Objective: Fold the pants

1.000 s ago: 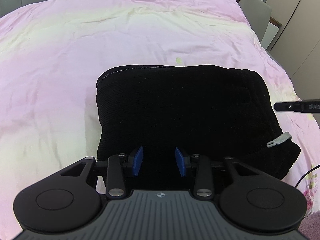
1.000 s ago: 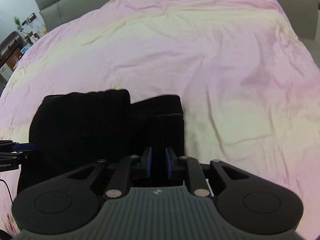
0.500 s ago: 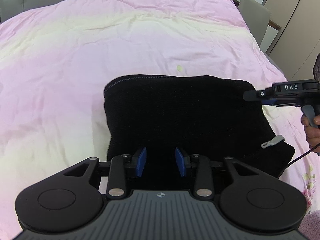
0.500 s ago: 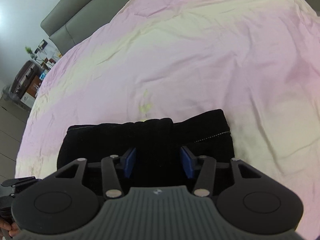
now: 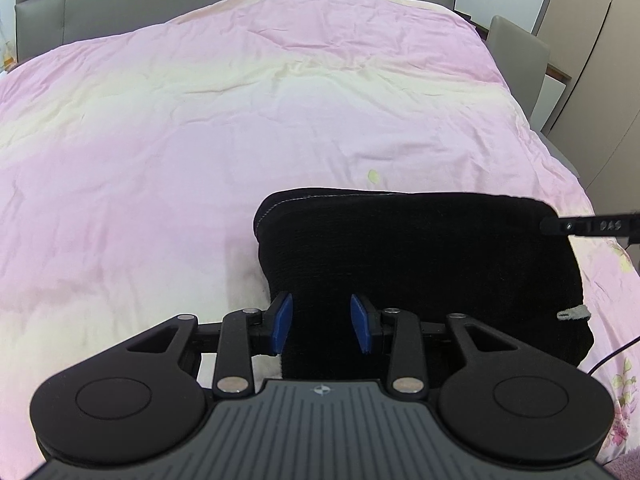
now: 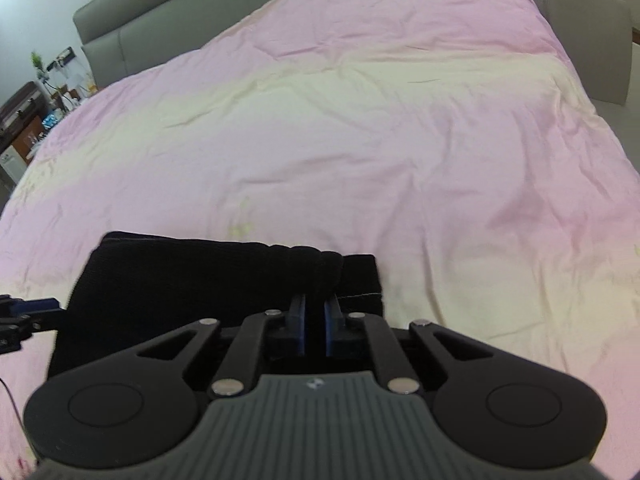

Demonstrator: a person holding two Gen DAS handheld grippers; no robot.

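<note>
The black pants (image 5: 420, 264) lie folded into a compact rectangle on the pink bed cover (image 5: 200, 140). A small grey tag (image 5: 574, 314) sticks out at their right edge. My left gripper (image 5: 322, 330) is open, its blue pads over the near left edge of the pants, holding nothing. In the right wrist view the pants (image 6: 200, 280) lie at the lower left. My right gripper (image 6: 314, 330) has its jaws nearly closed at the pants' near right edge; I cannot tell whether fabric is pinched. The right gripper's tip also shows in the left wrist view (image 5: 588, 226).
The pink and cream bed cover (image 6: 360, 140) stretches far ahead. A grey headboard (image 5: 200, 4) stands at the back. A grey chair (image 5: 520, 60) and wardrobe doors are at the right. A cluttered side table (image 6: 28, 120) is at the far left.
My right gripper went from nearly shut to open and is nearly shut again at the pants' right edge. Both grippers have drawn back a little. The left stays open.
</note>
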